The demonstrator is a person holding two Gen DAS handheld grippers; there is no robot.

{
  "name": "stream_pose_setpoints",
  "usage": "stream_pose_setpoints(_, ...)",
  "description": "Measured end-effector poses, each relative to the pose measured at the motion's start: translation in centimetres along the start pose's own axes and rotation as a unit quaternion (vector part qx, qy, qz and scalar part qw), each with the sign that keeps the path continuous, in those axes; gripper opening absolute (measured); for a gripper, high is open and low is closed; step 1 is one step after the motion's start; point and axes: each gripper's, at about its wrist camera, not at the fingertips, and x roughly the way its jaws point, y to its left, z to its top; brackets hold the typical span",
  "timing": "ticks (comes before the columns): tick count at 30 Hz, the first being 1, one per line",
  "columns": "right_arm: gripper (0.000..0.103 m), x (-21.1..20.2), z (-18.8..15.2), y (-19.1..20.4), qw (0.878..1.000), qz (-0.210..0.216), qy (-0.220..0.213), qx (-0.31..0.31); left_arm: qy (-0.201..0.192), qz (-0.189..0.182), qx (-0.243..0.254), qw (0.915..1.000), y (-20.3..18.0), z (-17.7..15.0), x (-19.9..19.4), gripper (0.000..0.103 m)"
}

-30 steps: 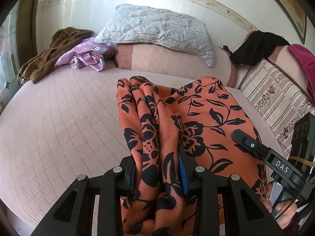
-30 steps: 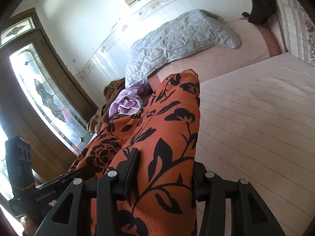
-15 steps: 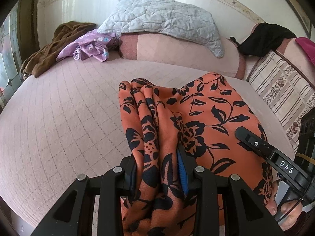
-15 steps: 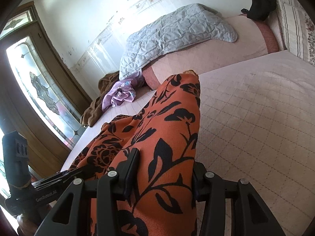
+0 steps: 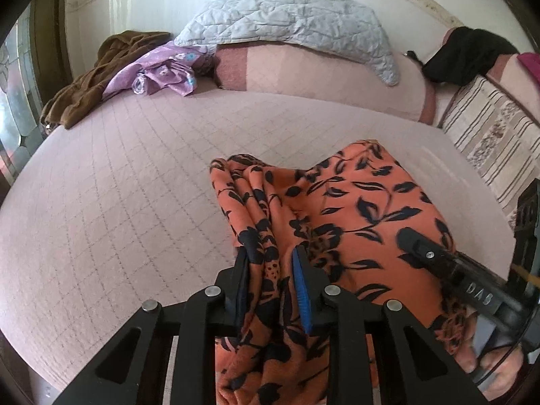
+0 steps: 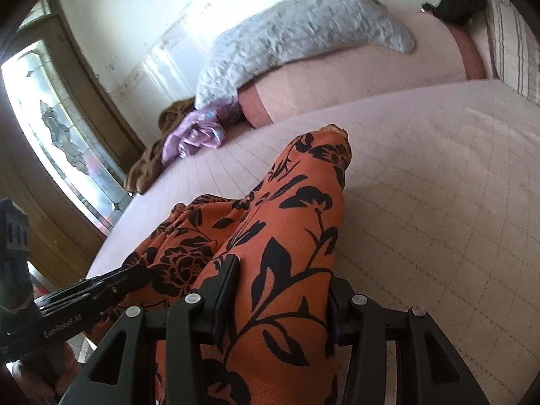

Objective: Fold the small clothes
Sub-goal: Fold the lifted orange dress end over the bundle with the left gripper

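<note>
Orange floral garment (image 5: 354, 209) hangs bunched between the two hands above the pink quilted bed (image 5: 118, 202), its far end drooping toward the mattress, though the fisheye view makes it hard to say whether that end already touches. The step in hand looks to be laying the piece down for a fold, and to do it well the bed's open middle is the place to aim for, well apart from the grey quilted blanket (image 5: 287, 23), the brown garment (image 5: 91, 84) and the purple cloth (image 5: 162, 71) heaped at the far edge. Both hands should come down level with each other, so that the far end lands first and the rest rolls out flat and unwrinkled. The right tongs (image 6: 281, 290) stand partly open around a broad gathered fold that fills the gap from pad to pad, a grip that looks secure. The left tongs (image 5: 270, 270) are closing on a narrower pleated bunch of the same cloth, which lies between the blue-lined pads; that tightening should finish before any pulling, since thin pleats could slip out. Keep light tension between the two grips to draw out the creases.
</note>
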Motion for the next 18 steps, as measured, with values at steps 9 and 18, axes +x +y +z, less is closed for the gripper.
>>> stream_pose_setpoints(9, 0.064, 1.3, -0.3, -1.9, 0.996, -0.047, 0.060, 0.046, 0.009, 0.040, 0.026, 0.9988, 0.4, -0.4, 0.5, 0.037)
stream_pose_setpoints(18, 0.064, -2.8, 1.3, -0.7, 0.995, -0.093, -0.034, 0.007, 0.003, 0.055, 0.027, 0.9981, 0.9, -0.5, 0.3, 0.050)
